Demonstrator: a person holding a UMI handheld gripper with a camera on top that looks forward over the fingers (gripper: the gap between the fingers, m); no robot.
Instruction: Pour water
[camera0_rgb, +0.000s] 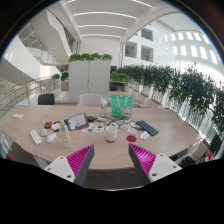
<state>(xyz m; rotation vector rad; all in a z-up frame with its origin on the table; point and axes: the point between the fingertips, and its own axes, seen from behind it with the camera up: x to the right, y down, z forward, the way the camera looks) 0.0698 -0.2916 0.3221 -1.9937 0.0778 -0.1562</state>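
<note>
My gripper (112, 160) is open and empty, its two magenta pads (80, 158) spread wide above the near edge of a large round wooden table (40, 150). A small white cup (112, 132) stands on the table just ahead of the fingers, between their lines. Beyond it stands a green container (120, 105) near the table's far side. A small red round object (129, 137) lies to the right of the cup. Nothing is between the fingers.
The table holds clutter: a laptop or tablet (76, 121), a dark flat object (147, 128) on the right, small white items (37, 136) on the left. Chairs (46, 99) stand behind the table. Potted plants (185, 90) line the right side.
</note>
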